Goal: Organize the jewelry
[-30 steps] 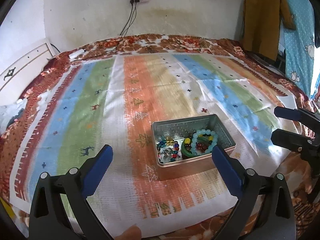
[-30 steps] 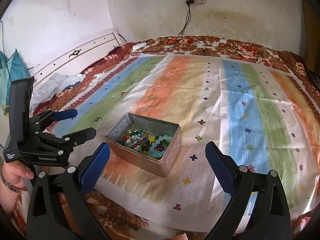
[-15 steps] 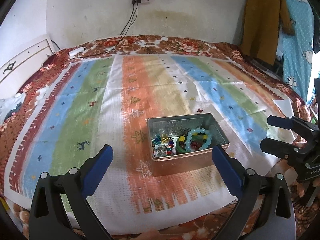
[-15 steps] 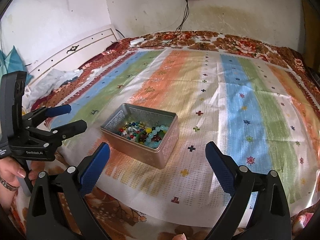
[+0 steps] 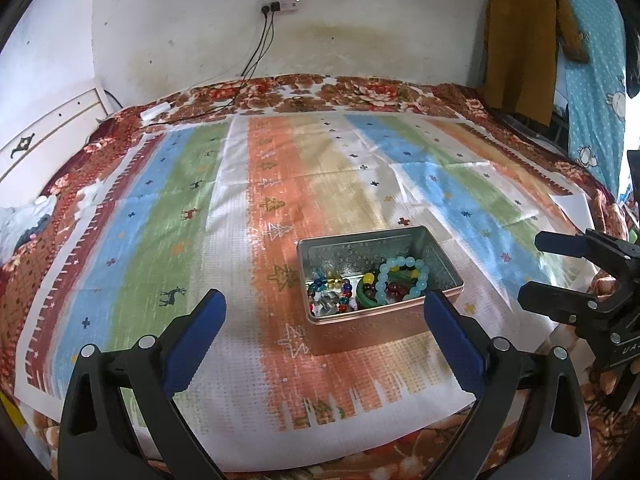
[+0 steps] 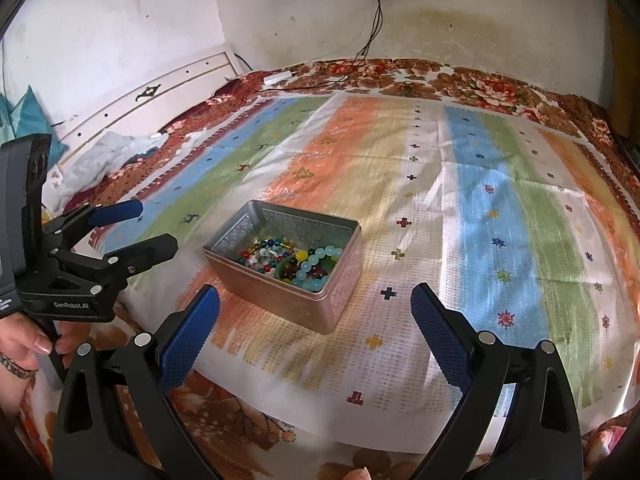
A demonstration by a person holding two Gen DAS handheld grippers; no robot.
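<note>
An open metal tin (image 5: 380, 332) (image 6: 280, 300) stands on a striped mat on the bed. It holds a pale blue bead bracelet (image 5: 402, 280) (image 6: 320, 264), a green bangle (image 5: 366, 300) and several coloured beads (image 5: 330, 292) (image 6: 264, 252). My left gripper (image 5: 324, 320) is open and empty, just short of the tin; it also shows in the right wrist view (image 6: 136, 228). My right gripper (image 6: 314, 312) is open and empty, near the tin's front corner; it shows in the left wrist view (image 5: 540, 268) too.
The striped mat (image 5: 280, 184) covers a floral bedspread (image 5: 360, 94). A headboard (image 6: 160, 96) runs along the left. Cables (image 5: 256, 60) hang from a wall socket. Clothes (image 5: 520, 32) hang at the right. Crumpled cloth (image 6: 104, 156) lies by the headboard.
Both grippers have drawn back and risen a little from the tin, so it sits slightly farther in both views. Both stay open. The jewelry in the tin has not moved.
</note>
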